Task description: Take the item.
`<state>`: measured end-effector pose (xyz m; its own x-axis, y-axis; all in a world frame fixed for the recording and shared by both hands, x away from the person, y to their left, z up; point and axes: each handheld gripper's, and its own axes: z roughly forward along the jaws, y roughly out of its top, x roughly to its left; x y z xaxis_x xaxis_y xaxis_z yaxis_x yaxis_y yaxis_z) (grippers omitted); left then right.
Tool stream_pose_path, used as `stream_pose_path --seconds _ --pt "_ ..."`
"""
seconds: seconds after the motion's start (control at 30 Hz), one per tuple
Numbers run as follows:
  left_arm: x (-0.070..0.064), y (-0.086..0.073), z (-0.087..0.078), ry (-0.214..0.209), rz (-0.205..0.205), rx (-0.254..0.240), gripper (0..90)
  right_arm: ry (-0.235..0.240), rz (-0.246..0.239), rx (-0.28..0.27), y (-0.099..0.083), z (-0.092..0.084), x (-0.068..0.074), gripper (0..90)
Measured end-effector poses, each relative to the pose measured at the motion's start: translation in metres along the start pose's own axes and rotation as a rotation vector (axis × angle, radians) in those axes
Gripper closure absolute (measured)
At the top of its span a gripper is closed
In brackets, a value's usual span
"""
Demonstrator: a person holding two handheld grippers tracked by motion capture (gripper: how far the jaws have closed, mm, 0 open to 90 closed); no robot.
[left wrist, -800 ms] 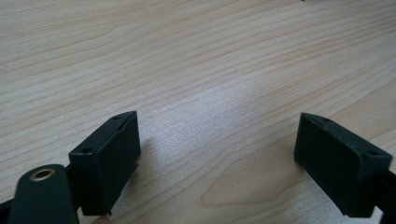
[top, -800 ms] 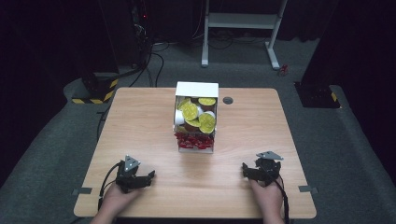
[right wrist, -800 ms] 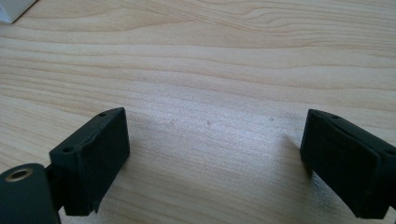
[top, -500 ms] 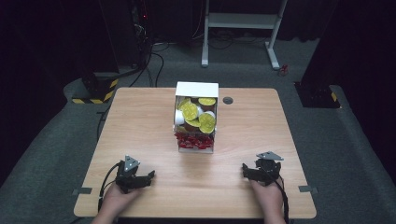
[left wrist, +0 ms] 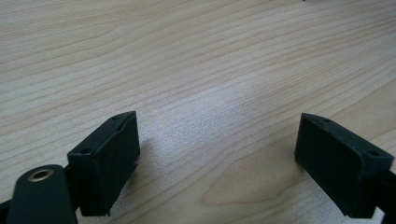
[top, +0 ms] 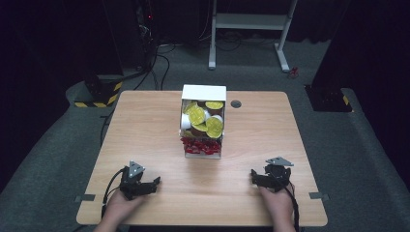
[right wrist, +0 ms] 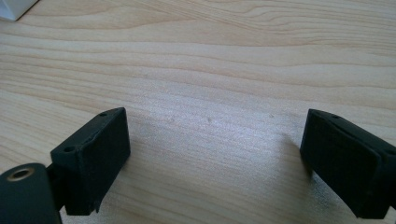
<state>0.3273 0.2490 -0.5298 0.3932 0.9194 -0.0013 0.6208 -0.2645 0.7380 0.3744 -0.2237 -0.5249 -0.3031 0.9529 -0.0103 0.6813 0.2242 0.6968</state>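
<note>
A white box (top: pixel 203 93) stands in the middle of the wooden table (top: pixel 145 130). Its open front shows several cups with yellow lids (top: pixel 214 126) over a heap of small red pieces (top: pixel 200 145). Near the front left edge my left gripper (top: pixel 153 183) rests on the table, open, held by a hand. In the left gripper view its jaws stand wide apart over bare wood (left wrist: pixel 219 154). Near the front right edge my right gripper (top: pixel 253 177) rests on the table too, open, with nothing between its jaws (right wrist: pixel 215 163). A white corner of the box (right wrist: pixel 14 7) shows in the right gripper view.
A small dark round grommet (top: pixel 236 104) sits in the tabletop right of the box. Beyond the table's far edge stand a white metal frame (top: pixel 251 21) and dark equipment with cables (top: pixel 145 29) on grey carpet. A black-and-yellow striped base (top: pixel 96 96) lies off the back left corner.
</note>
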Motion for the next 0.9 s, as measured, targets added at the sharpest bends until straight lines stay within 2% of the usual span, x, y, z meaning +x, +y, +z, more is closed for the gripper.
stream_pose_path --seconds 0.23,0.47,0.7,0.8,0.9 --pt "-0.001 0.000 0.000 0.002 0.003 0.004 14.2 0.005 -0.008 -0.002 0.000 0.000 -0.001 8.5" --pt "0.000 0.001 0.001 0.000 0.010 0.004 13.0 0.018 -0.005 -0.013 0.000 -0.002 -0.004 12.9" --pt "0.000 0.001 0.001 0.000 0.010 0.004 13.0 0.018 -0.019 -0.055 0.000 -0.010 -0.004 14.3" --pt "0.000 0.001 0.001 0.000 0.010 0.004 13.0 0.023 -0.014 -0.076 0.003 -0.017 -0.004 14.7" --pt "0.000 0.001 0.001 0.000 0.010 0.004 13.0 0.037 0.004 -0.074 0.005 -0.018 -0.004 14.7"
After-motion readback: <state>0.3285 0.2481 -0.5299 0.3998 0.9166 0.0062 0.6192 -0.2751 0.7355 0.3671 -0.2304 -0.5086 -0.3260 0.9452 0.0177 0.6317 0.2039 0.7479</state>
